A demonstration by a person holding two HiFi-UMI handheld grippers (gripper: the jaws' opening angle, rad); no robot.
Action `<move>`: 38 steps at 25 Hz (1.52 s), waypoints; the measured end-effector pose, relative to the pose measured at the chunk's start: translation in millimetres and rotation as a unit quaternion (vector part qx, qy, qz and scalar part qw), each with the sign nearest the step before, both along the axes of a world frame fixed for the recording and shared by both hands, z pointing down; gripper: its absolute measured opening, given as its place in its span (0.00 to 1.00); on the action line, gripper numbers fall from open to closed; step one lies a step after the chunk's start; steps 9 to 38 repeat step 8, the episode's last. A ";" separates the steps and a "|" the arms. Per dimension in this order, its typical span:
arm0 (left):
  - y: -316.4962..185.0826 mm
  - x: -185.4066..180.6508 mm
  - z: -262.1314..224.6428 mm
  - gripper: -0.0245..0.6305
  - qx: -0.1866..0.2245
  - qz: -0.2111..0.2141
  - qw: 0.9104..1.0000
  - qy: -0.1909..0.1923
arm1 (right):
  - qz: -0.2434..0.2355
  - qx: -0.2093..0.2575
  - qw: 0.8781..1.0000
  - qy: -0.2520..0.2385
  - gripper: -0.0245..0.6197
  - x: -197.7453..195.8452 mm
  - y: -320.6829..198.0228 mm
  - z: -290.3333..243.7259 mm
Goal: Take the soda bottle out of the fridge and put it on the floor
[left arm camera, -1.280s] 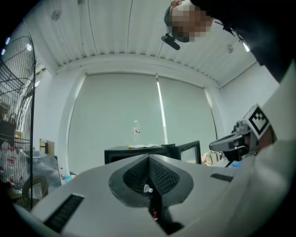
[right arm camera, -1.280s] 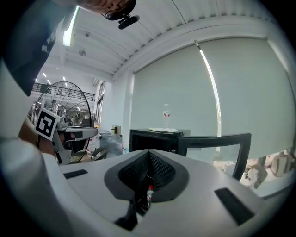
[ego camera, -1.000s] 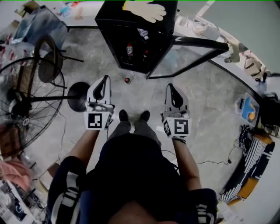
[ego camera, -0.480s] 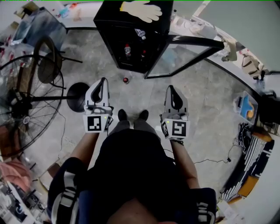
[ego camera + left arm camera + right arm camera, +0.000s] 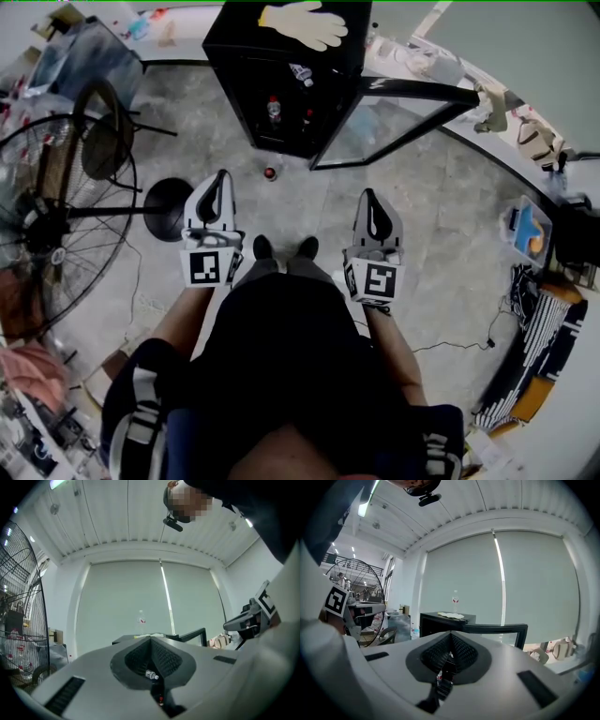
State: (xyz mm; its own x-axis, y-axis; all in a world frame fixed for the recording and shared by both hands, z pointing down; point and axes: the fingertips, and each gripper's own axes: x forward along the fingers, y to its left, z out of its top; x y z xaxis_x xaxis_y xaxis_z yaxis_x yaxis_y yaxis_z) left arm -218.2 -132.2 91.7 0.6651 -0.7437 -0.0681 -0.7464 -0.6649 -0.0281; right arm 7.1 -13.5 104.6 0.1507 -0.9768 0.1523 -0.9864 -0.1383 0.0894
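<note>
1. The left hand-held gripper (image 5: 222,178) is shut, its jaws pressed together with nothing between them. It is held low, just left of the person's feet.
2. The right hand-held gripper (image 5: 368,197) is also closed and empty. It is level with the left one, just right of the feet.
3. The soda bottle (image 5: 270,172), seen from above as a red cap, stands on the floor (image 5: 441,216). It is just in front of the fridge (image 5: 234,37) and well apart from both hand-held grippers.
4. The black fridge stands at the far side, its glass door (image 5: 403,108) swung open to the right. More bottles (image 5: 274,108) show on its shelves.
5. A pale glove (image 5: 302,22) lies on top of the fridge.
6. A clear bottle (image 5: 455,601) with a red label also stands on top. Its print is too small to read.
7. Each hand-held gripper carries a marker cube (image 5: 204,266) with black-and-white square patterns and no readable words.
8. A large fan (image 5: 56,187) stands at the left.
</note>
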 end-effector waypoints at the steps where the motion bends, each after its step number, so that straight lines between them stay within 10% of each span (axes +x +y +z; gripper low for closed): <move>1: 0.1 0.2 0.1 0.07 0.000 0.001 1.000 0.001 | 0.000 -0.001 1.000 -0.001 0.07 -0.5 0.0 0.3; 38: 1.4 1.8 -1.1 0.07 0.002 0.005 1.000 0.002 | 0.002 -0.009 1.000 -0.003 0.07 2.9 2.4 -0.6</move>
